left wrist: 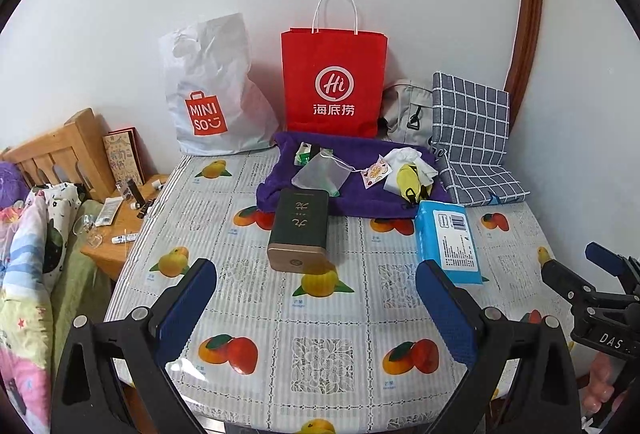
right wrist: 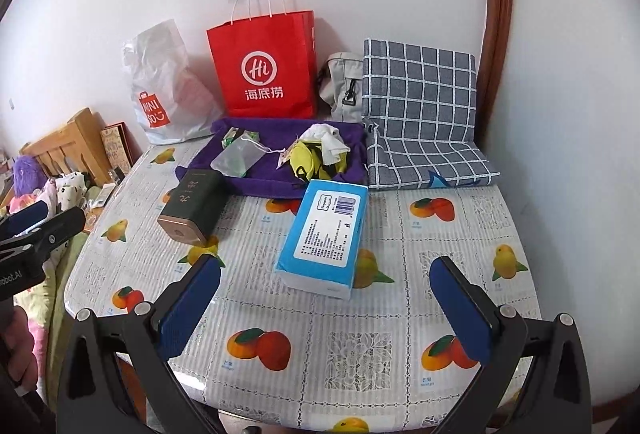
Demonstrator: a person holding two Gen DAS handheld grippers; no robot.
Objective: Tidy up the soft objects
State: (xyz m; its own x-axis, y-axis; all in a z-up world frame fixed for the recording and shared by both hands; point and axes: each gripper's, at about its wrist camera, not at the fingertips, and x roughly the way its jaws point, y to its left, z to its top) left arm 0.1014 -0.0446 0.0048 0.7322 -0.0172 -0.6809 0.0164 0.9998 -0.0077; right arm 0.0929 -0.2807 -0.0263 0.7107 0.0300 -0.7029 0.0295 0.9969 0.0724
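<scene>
A purple towel (left wrist: 356, 194) (right wrist: 264, 180) lies at the back of the table. On it rest a mesh pouch (left wrist: 320, 174) (right wrist: 236, 156), a white cloth (left wrist: 406, 158) (right wrist: 326, 138) and a yellow soft item (left wrist: 410, 180) (right wrist: 304, 160). A blue tissue pack (left wrist: 448, 242) (right wrist: 326, 238) lies in front of the towel. A grey checked cushion (left wrist: 472, 138) (right wrist: 424, 114) leans at the back right. My left gripper (left wrist: 316, 294) is open above the table's front. My right gripper (right wrist: 326, 298) is open just before the tissue pack; it also shows in the left wrist view (left wrist: 600, 274).
A dark green tin (left wrist: 300, 230) (right wrist: 196, 206) lies left of the tissue pack. A red paper bag (left wrist: 334, 82) (right wrist: 264, 66), a white plastic bag (left wrist: 212, 90) (right wrist: 160, 82) and a grey bag (left wrist: 408, 110) (right wrist: 344, 82) stand against the wall. A bedside shelf (left wrist: 116, 218) is on the left.
</scene>
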